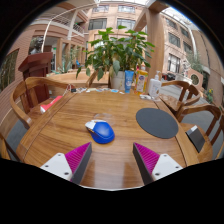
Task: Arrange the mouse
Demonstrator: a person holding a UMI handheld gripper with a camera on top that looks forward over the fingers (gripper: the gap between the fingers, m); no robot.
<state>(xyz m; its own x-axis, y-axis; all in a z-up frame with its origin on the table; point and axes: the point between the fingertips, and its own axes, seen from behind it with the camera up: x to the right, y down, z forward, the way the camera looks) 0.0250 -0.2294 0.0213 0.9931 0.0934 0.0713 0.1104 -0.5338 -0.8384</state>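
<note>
A blue and white mouse [100, 130] lies on the round wooden table [60, 135], a little left of the middle. A dark round mouse pad [157, 122] lies to its right, apart from it. My gripper [112, 160] hovers over the near part of the table, short of the mouse. Its fingers [73, 161] are spread wide with bare wood between the magenta pads. Nothing is held.
A potted plant [118, 55] stands at the table's far side with bottles and small items [143, 82] beside it. Wooden chairs stand at the left [28, 92] and right [188, 98]. A dark object [196, 138] lies at the right edge.
</note>
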